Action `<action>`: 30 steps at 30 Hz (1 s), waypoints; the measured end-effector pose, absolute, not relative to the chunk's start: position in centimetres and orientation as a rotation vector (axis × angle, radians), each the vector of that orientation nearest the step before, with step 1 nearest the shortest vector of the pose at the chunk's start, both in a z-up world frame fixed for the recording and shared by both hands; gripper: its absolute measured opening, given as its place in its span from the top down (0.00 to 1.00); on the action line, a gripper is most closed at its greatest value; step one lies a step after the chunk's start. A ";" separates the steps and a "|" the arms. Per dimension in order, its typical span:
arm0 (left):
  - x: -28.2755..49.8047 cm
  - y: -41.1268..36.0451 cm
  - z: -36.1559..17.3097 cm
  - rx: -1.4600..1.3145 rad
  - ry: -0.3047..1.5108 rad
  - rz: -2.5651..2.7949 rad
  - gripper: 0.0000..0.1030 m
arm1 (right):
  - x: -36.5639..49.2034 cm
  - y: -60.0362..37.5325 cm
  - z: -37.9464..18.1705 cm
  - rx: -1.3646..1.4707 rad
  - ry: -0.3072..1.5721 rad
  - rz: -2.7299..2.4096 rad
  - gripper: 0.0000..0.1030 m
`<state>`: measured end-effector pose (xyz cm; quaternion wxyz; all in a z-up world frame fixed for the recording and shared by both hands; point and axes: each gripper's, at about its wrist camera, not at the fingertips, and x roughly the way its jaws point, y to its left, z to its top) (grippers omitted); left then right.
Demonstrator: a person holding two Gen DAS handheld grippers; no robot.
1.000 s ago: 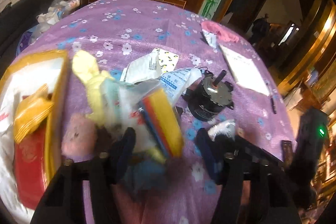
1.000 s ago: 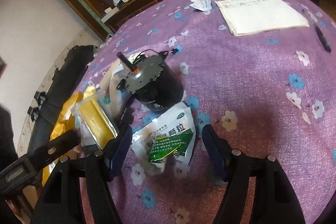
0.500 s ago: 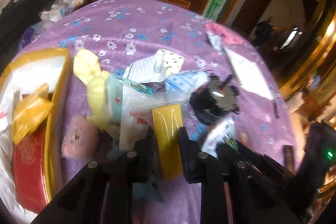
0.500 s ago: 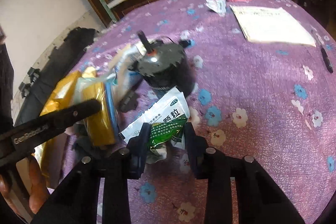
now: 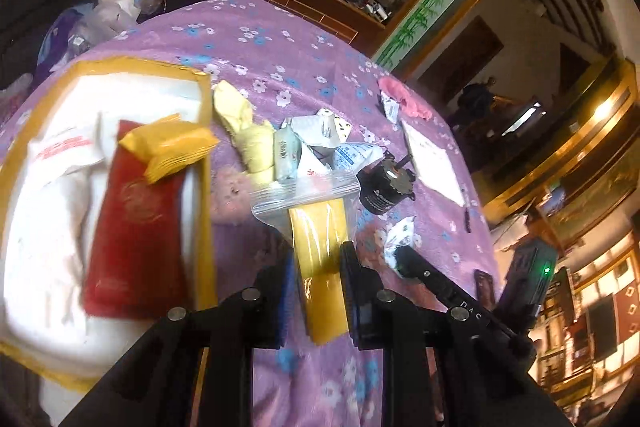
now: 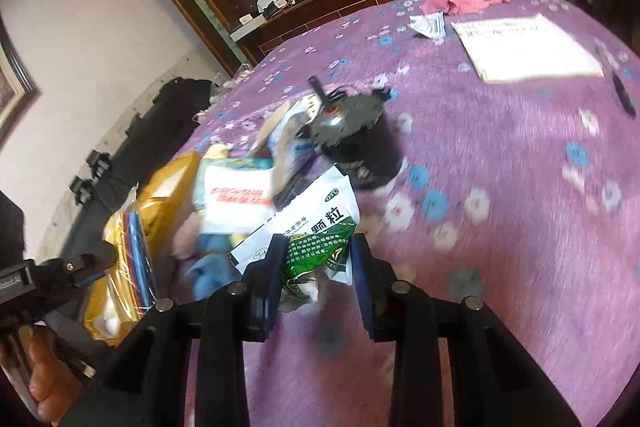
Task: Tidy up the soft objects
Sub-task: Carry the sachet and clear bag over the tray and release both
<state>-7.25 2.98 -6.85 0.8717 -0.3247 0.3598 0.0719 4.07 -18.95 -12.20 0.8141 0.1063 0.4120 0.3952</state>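
One zip bag (image 5: 316,227), one green sachet (image 6: 316,251)

left tool (image 5: 316,291): black, blue pads | right tool (image 6: 314,273): black, silver screws

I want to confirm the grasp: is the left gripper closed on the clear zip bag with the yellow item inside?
Yes, the left gripper pinches the clear zip bag between both pads.
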 end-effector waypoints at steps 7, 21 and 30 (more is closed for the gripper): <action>-12.9 5.8 -4.5 -0.682 0.684 0.195 0.79 | -2.2 -14.7 -8.8 0.145 0.803 0.996 0.69; -18.7 12.6 -7.0 -0.720 0.671 0.379 0.79 | -8.5 -5.9 -8.6 -0.017 0.826 1.208 0.69; -17.7 14.2 -10.7 -0.690 0.753 0.485 0.76 | -10.0 -1.2 -10.8 -0.163 0.806 1.163 0.67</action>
